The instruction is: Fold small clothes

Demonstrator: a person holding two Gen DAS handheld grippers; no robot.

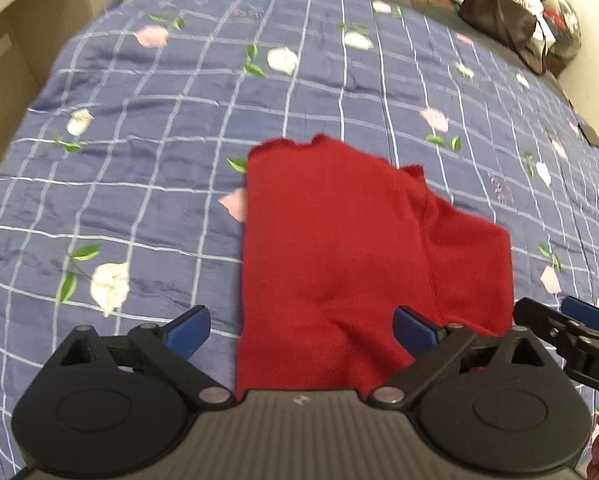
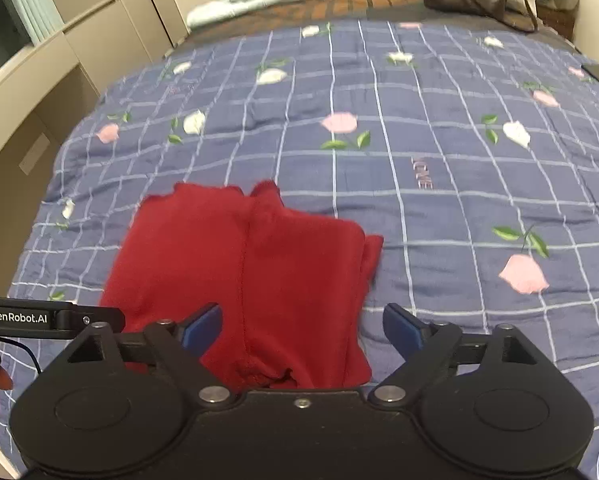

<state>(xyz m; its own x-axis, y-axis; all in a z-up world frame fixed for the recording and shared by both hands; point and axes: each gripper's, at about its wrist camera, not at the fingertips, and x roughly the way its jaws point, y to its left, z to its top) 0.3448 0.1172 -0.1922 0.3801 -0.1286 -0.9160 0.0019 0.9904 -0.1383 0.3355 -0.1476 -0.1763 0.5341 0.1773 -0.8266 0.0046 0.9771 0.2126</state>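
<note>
Red garment (image 1: 339, 248) flat on quilt (image 1: 139, 160), under both spread claws.

Red garment (image 1: 339, 248), plain knit, solid colour, no print. Quilt (image 1: 139, 184) beneath it: slate blue, crossed by a pale white-blue grid, scattered with white and pink roses on green leaves; small pink lettering stitched toward its right edge. Left gripper (image 1: 301, 330): black body, blue pads. Right gripper (image 2: 302, 330): same black and blue. Bag (image 1: 499, 12) at the bed's far right corner: dark brown-black
</note>
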